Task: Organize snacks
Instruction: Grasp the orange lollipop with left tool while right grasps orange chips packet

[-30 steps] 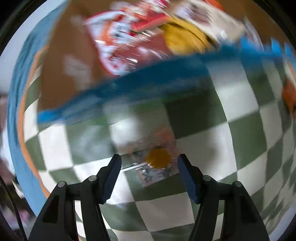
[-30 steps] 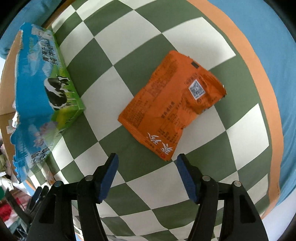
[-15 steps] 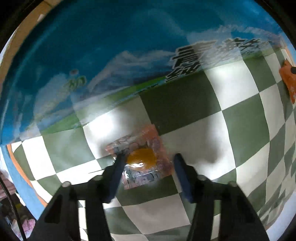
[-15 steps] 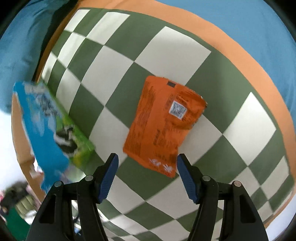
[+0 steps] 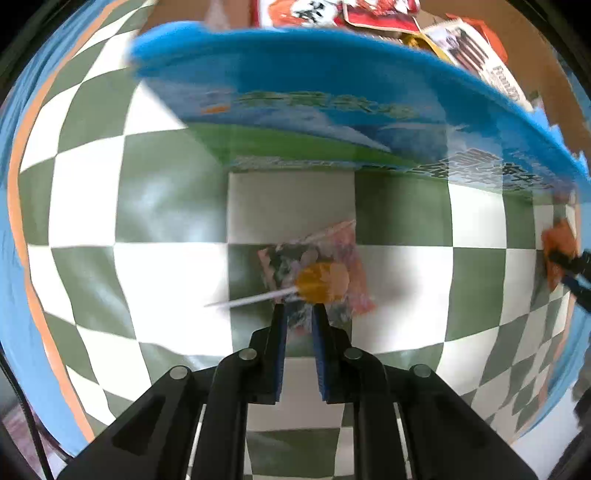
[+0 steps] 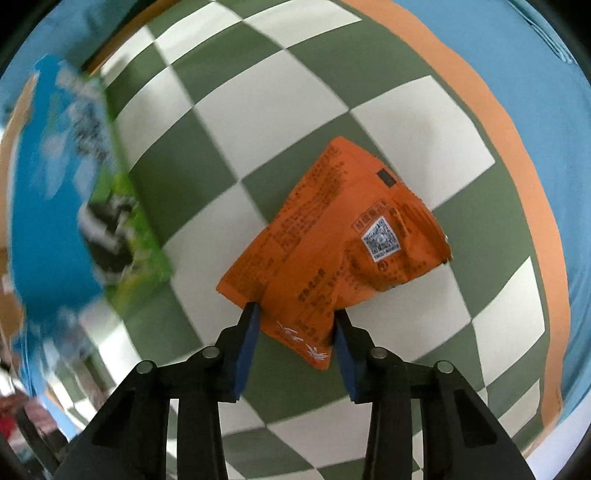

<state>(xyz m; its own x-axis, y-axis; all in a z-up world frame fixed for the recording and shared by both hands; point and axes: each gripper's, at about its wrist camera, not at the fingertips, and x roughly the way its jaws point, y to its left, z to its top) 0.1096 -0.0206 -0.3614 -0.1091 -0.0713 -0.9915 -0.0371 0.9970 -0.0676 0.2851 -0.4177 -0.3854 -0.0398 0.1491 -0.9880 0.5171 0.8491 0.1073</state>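
Orange snack packet, QR-code label

My right gripper has just been closing and now pinches the near end of the orange snack packet on the checkered cloth. A blue-green carton sits blurred toward the cloth's left edge.

So the lollipop lies on the checkered cloth just in front of the box, stick pointing left. Snack packets sit in that box. The flat snack pouch is on the same cloth, off to the box's right.
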